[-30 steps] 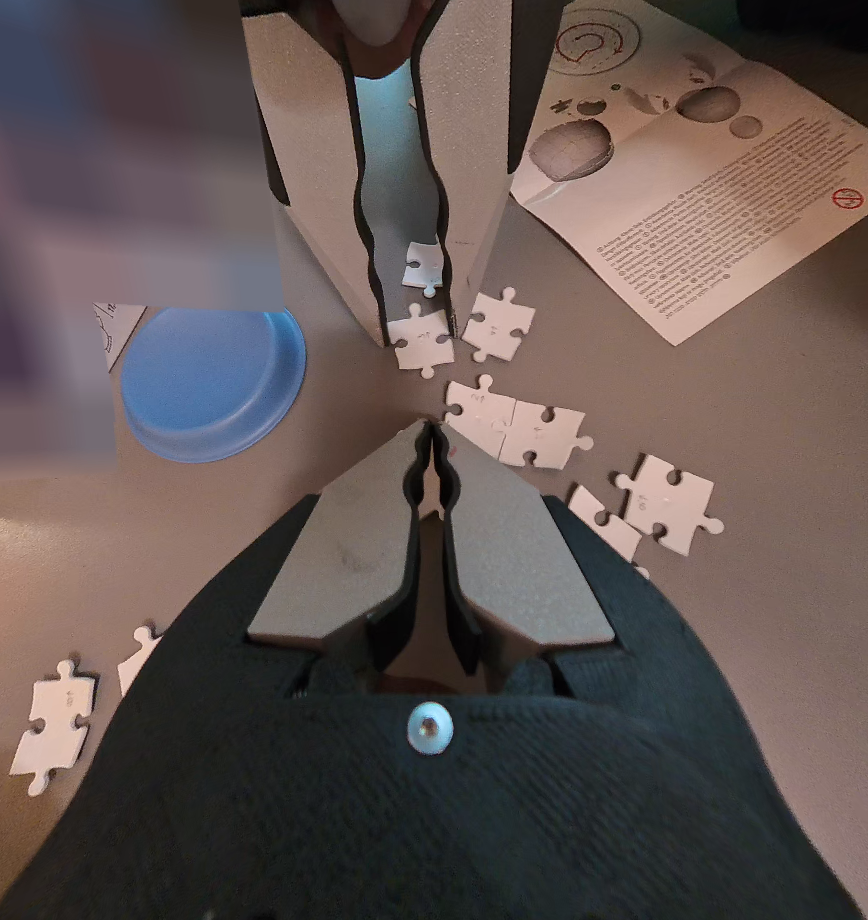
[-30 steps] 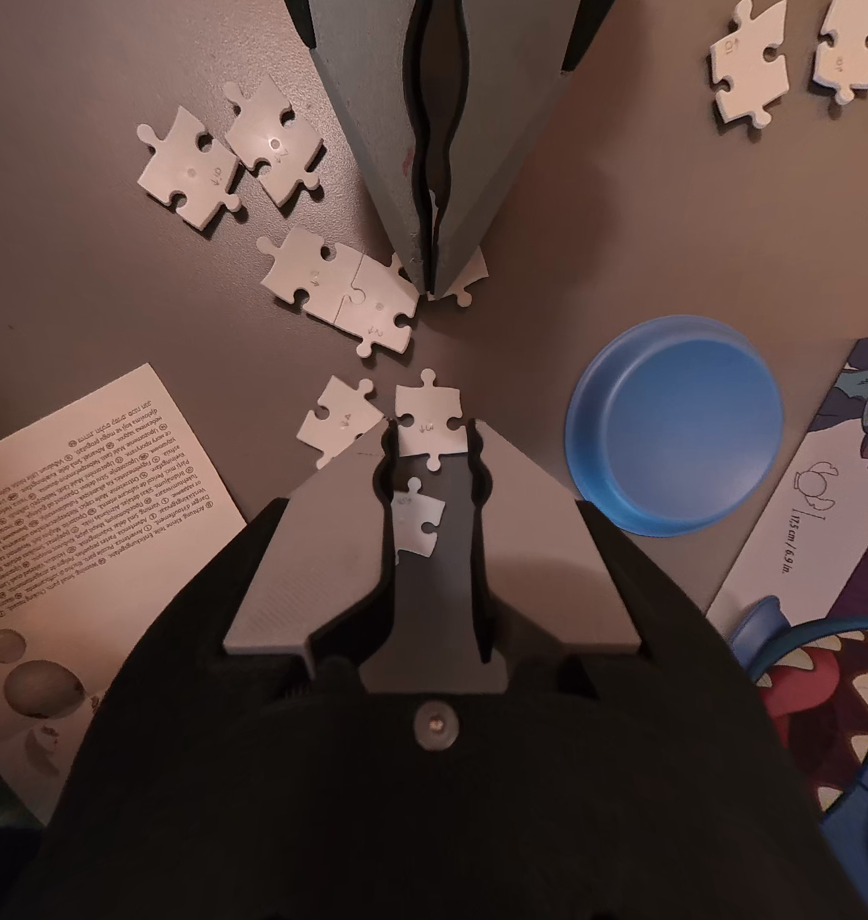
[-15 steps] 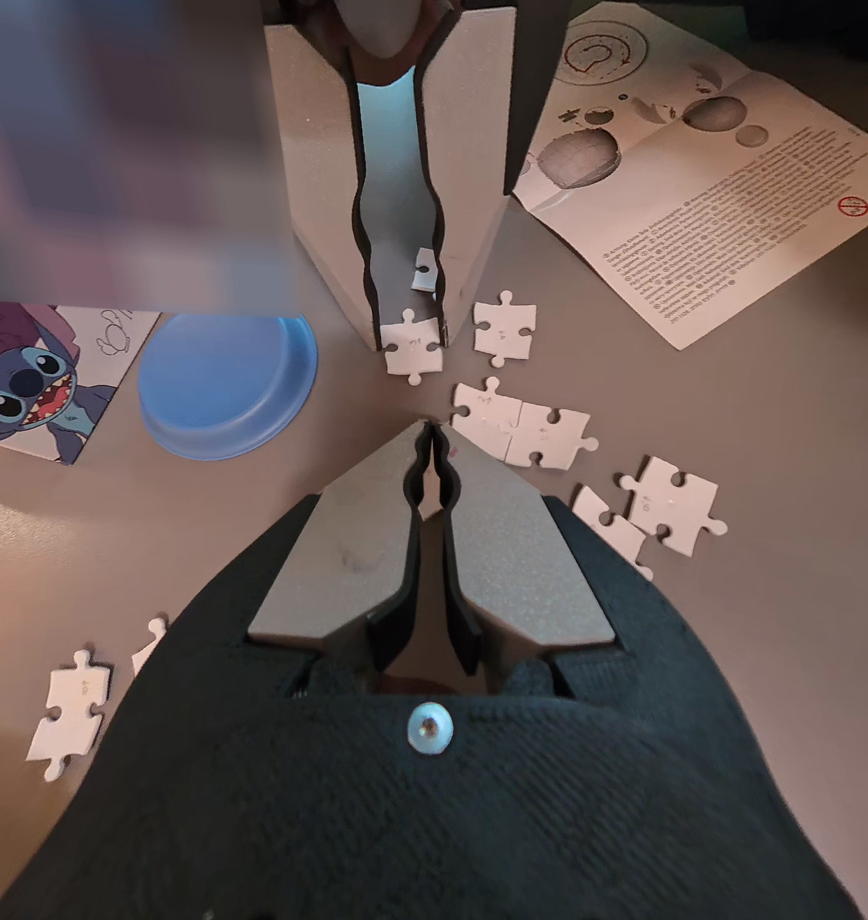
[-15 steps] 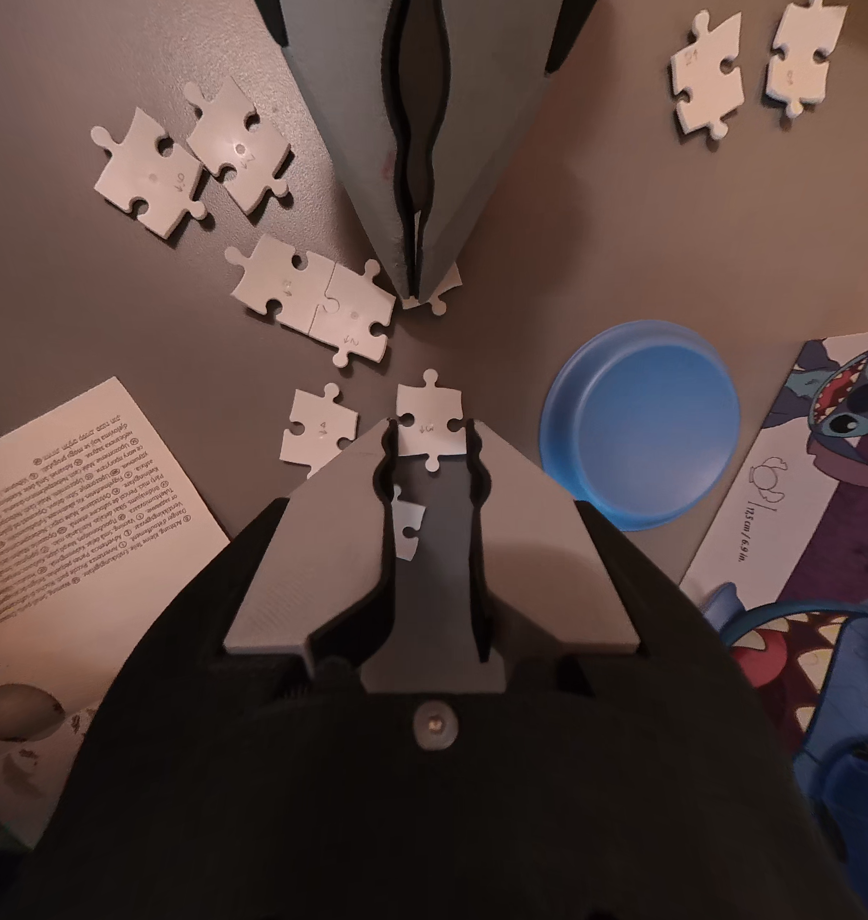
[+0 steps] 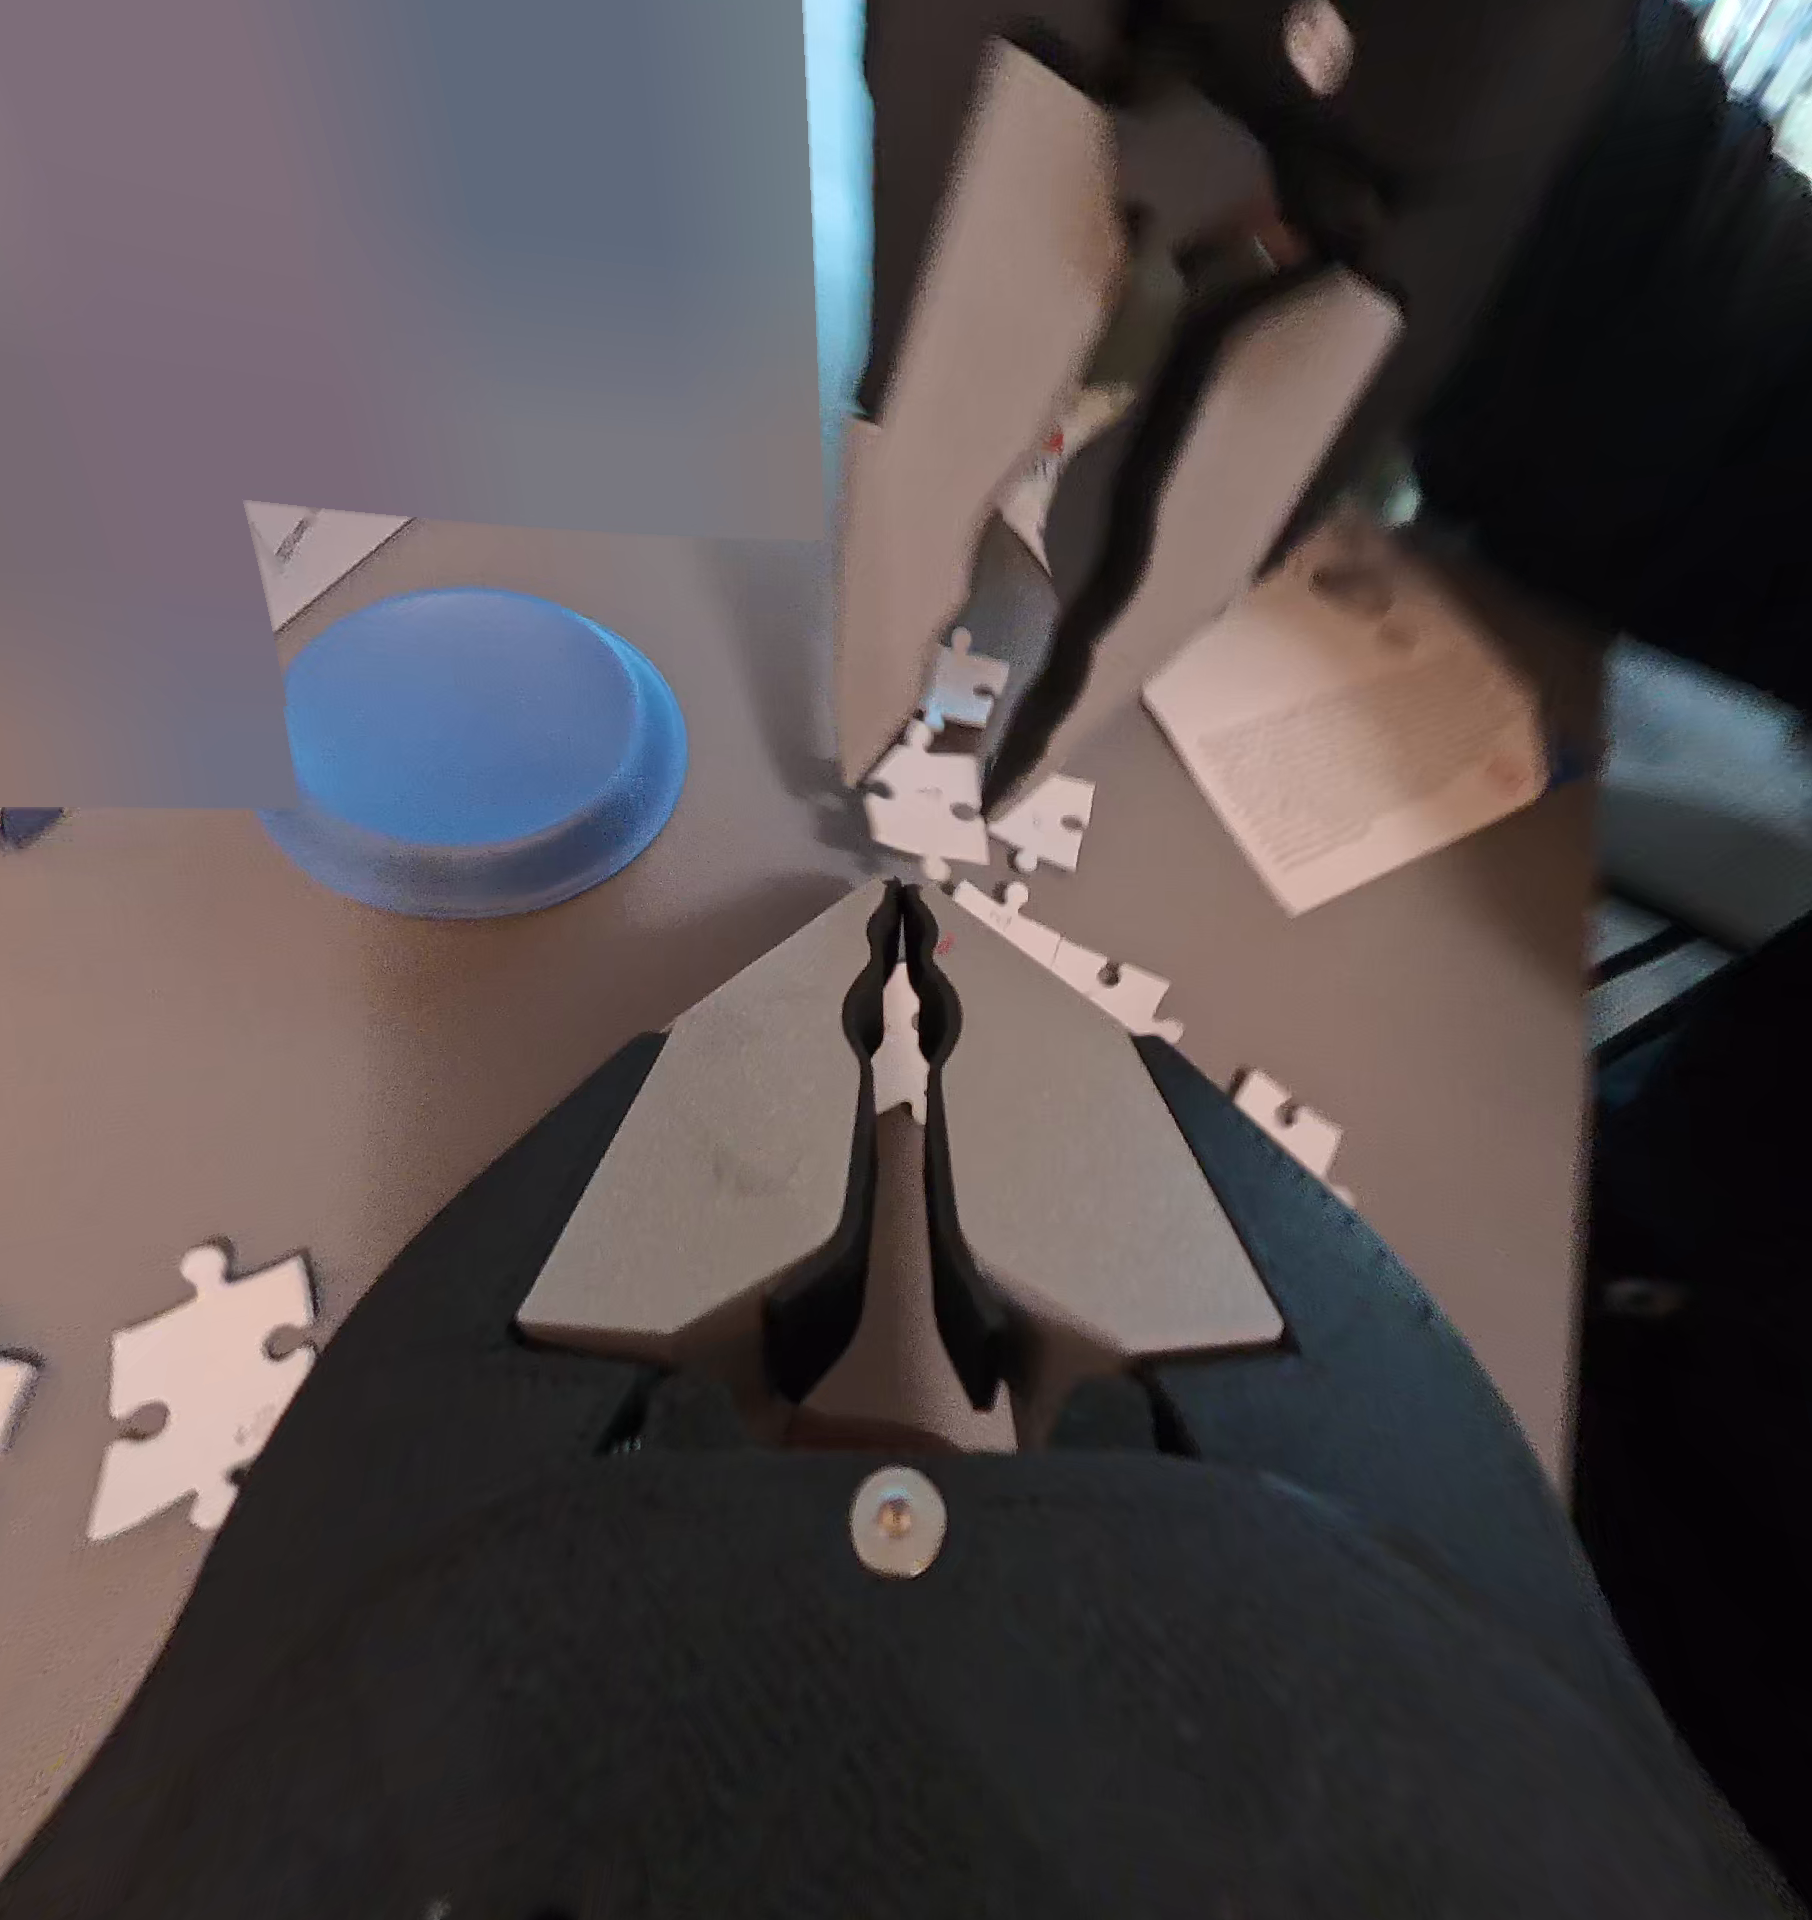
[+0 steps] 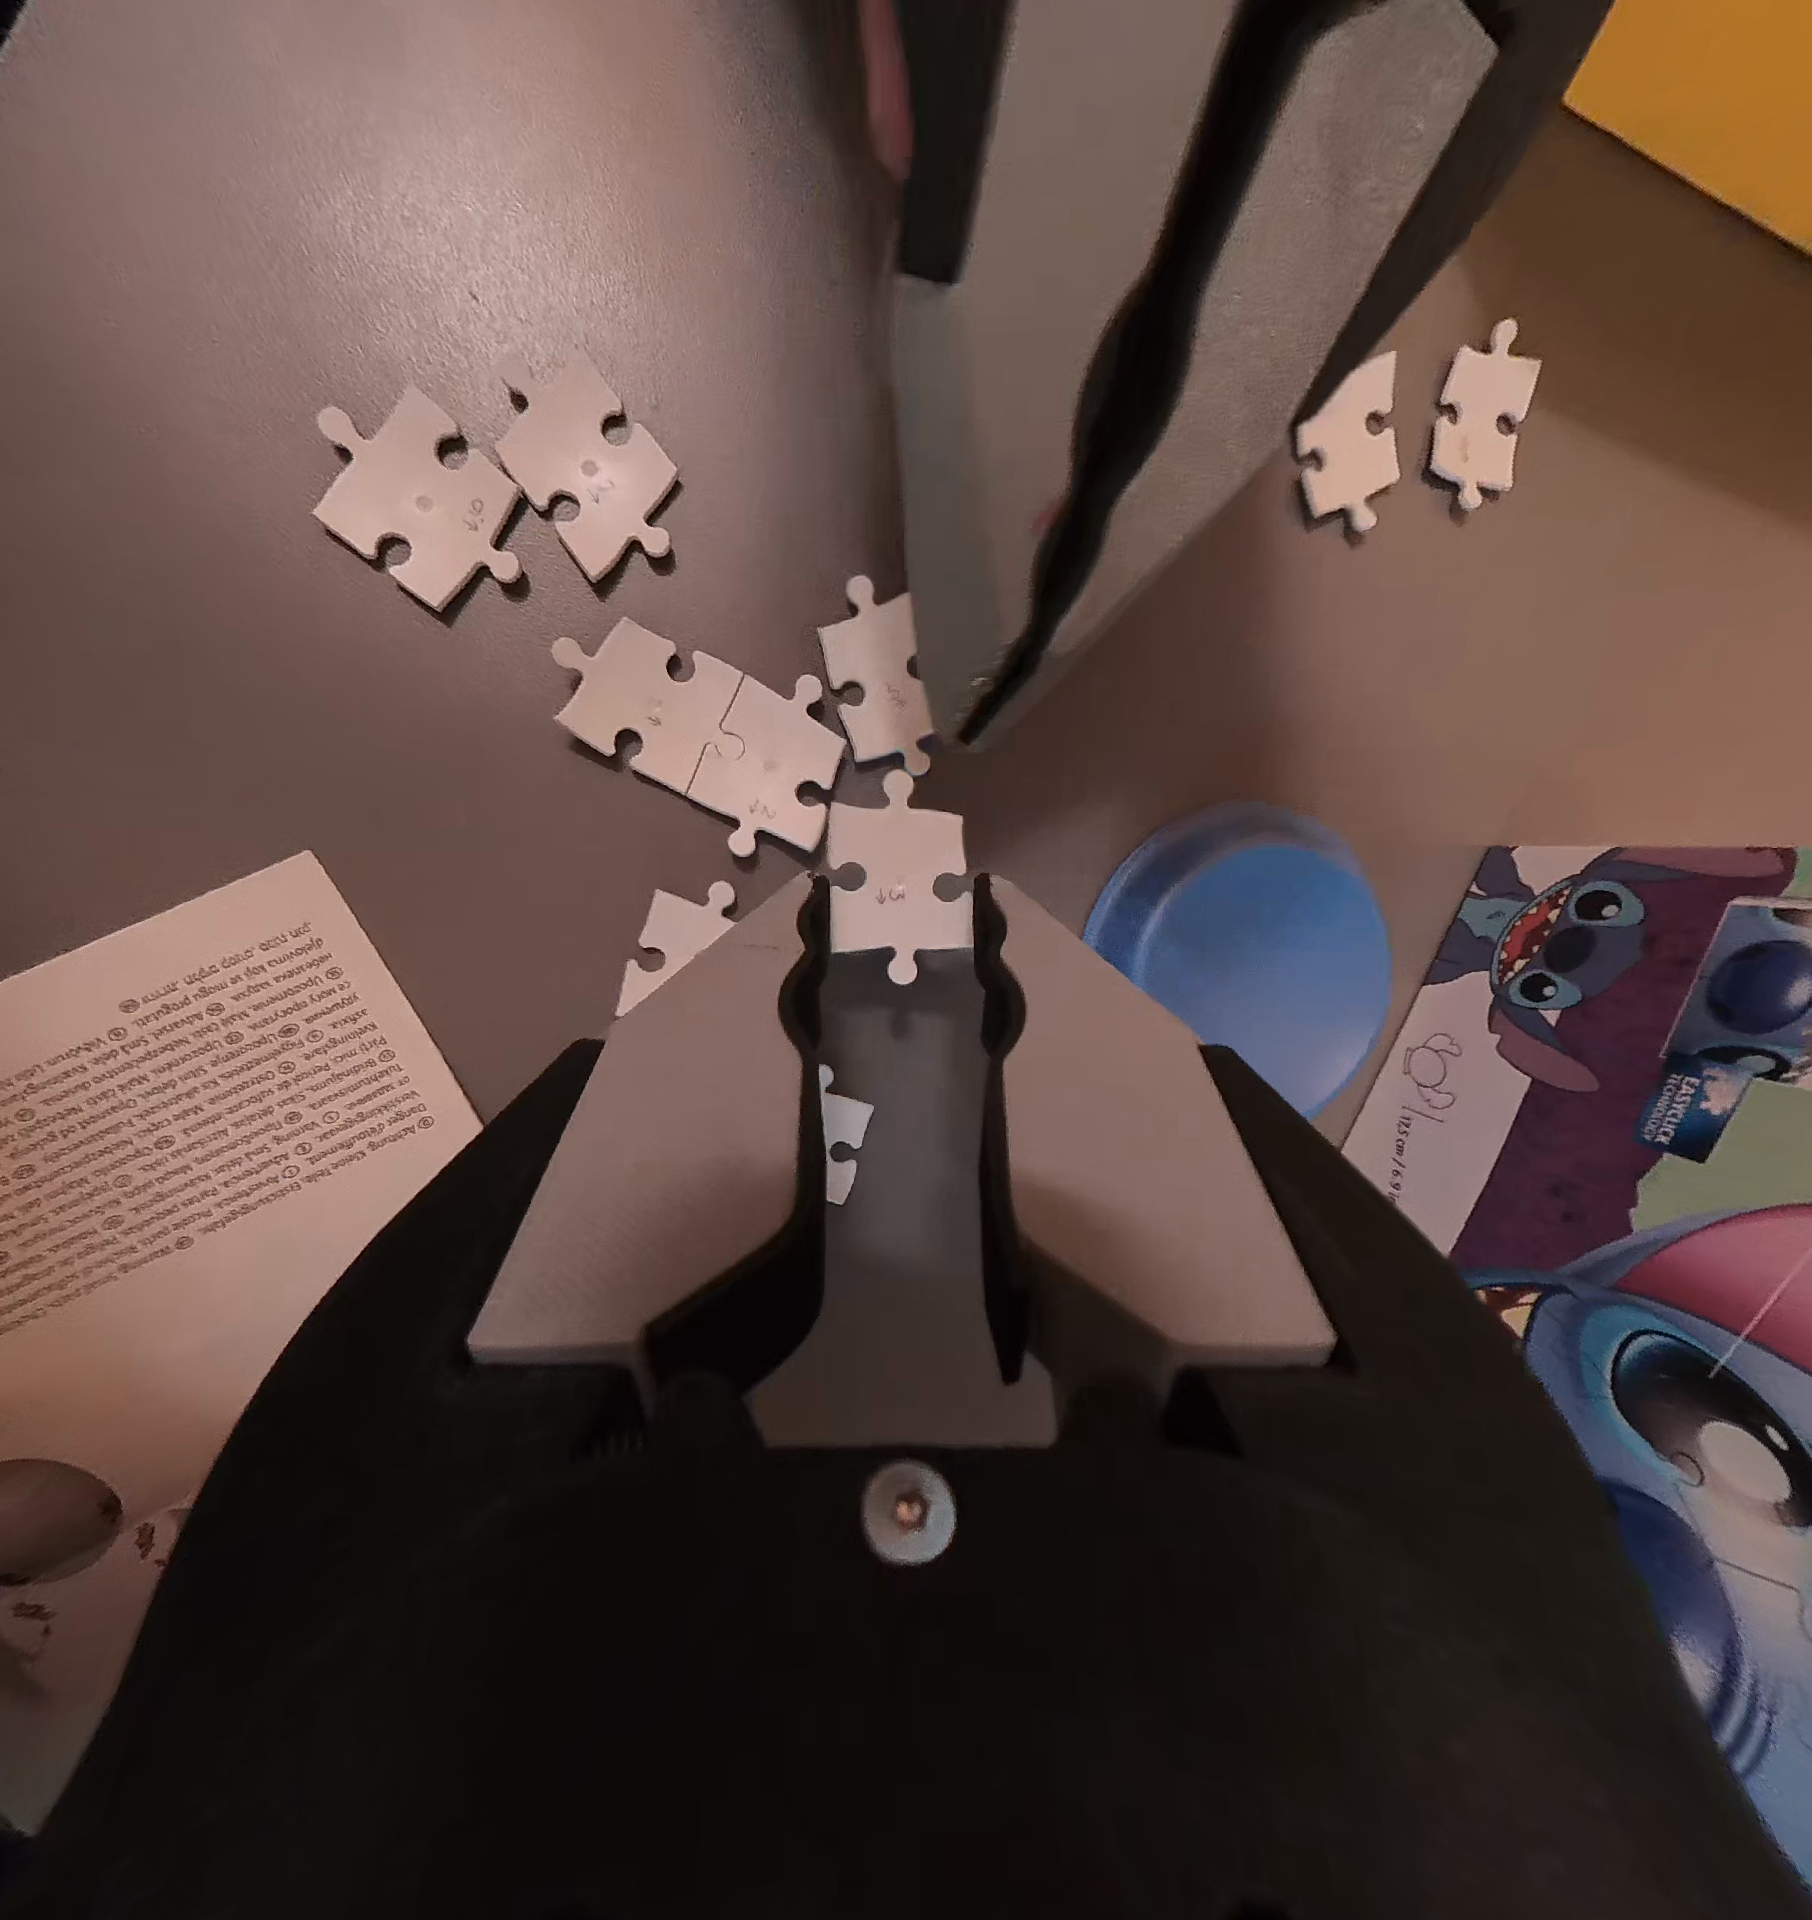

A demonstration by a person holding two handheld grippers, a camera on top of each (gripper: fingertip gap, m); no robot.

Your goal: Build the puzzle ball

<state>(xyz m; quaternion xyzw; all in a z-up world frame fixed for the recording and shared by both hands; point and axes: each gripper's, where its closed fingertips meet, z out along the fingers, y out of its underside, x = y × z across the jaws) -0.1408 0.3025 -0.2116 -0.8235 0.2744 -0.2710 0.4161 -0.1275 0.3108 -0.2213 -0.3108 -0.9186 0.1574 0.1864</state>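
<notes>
My right gripper (image 6: 900, 883) holds a white puzzle piece (image 6: 897, 883) by its two side edges, just off the grey table. This piece sits right beside a joined pair of pieces (image 6: 704, 727). The left wrist view shows the right gripper (image 5: 928, 800), the held piece (image 5: 923, 816) and the pair (image 5: 1078, 961). My left gripper (image 5: 894, 891) is shut with nothing between its pads. Its tips (image 6: 975, 727) rest on the table against the edge of a loose piece (image 6: 876, 675), which also shows through the finger gap (image 5: 897, 1060).
A blue round dish (image 6: 1255, 956) lies upside down to the right. A printed instruction sheet (image 6: 154, 1091) lies left and a cartoon picture card (image 6: 1660, 1143) right. Loose pieces lie at the far left (image 6: 424, 499), far right (image 6: 1349, 436) and under my right fingers (image 6: 842, 1132). The table edge (image 5: 1588, 935) is close. My two grippers' fingertips are within a few centimetres of each other. From the right gripper's tips to the blue round dish (image 6: 1255, 956) is close to 8 cm. Look for it in the left wrist view (image 5: 476, 745) too.
My right gripper has carried its piece closer to the joined pair. My left gripper has tilted and swung, and the loose piece at its tips has slid up beside the pair.
</notes>
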